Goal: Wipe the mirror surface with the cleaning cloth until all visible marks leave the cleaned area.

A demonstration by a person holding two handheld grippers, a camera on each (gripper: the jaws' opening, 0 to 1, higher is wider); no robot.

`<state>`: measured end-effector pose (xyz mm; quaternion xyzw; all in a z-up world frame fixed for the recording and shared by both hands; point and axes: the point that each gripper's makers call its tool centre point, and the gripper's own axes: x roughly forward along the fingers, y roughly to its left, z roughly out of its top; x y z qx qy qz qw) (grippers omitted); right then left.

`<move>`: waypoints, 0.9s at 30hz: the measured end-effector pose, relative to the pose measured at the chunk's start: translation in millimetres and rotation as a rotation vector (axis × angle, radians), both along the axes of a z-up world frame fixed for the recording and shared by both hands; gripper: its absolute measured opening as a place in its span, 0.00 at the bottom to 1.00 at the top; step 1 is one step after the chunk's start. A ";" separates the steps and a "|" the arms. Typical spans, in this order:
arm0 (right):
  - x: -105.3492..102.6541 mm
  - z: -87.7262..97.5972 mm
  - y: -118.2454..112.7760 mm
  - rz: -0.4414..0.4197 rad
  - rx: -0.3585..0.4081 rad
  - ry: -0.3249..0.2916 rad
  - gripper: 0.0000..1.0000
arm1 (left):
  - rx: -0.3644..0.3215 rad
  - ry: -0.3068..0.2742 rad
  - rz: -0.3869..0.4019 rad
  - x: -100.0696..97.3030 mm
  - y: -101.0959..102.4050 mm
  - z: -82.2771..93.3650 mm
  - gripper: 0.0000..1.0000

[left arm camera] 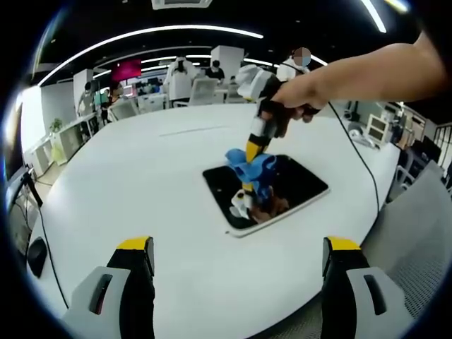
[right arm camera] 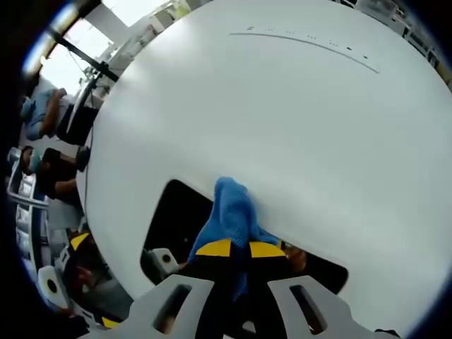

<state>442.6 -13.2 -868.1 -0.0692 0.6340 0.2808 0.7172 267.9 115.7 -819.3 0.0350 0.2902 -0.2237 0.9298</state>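
1. Left gripper view: the left tool (left arm camera: 238, 265) hangs over the white table (left arm camera: 141, 183) at 6 o'clock, its yellow-tipped jaws wide apart with nothing between them.
2. The mirror (left arm camera: 282, 191), a dark rectangular pane with a pale edge, lies flat on the table just right of centre.
3. The right tool (left arm camera: 252, 150) comes down from 1 o'clock, held by a person's hand (left arm camera: 304, 95), and presses a blue cleaning cloth (left arm camera: 254, 169) onto the mirror's upper-left part.
4. Right gripper view: the right tool (right arm camera: 239, 248) rises from 6 o'clock, jaws closed together on the cleaning cloth (right arm camera: 229, 212), which bunches up above the yellow tips.
5. The mirror (right arm camera: 173, 219) lies under the cloth at 7 o'clock, its dark face reflecting the tool.
6. Background, left gripper view: people (left arm camera: 180, 74) and office chairs (left arm camera: 205, 90) stand beyond the table at 12 o'clock.
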 end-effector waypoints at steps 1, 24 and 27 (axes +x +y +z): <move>0.4 -0.2 -0.7 0.000 0.000 -0.001 0.01 | -0.001 0.000 -0.001 0.0 -0.2 -0.1 1.00; 4.5 -1.3 -29.4 -0.024 -0.022 -0.013 0.02 | 0.006 0.003 -0.008 -1.2 -1.8 0.4 1.00; 6.2 -2.3 -30.8 -0.024 -0.026 -0.014 0.02 | 0.007 0.003 -0.007 -1.2 -1.7 0.5 1.00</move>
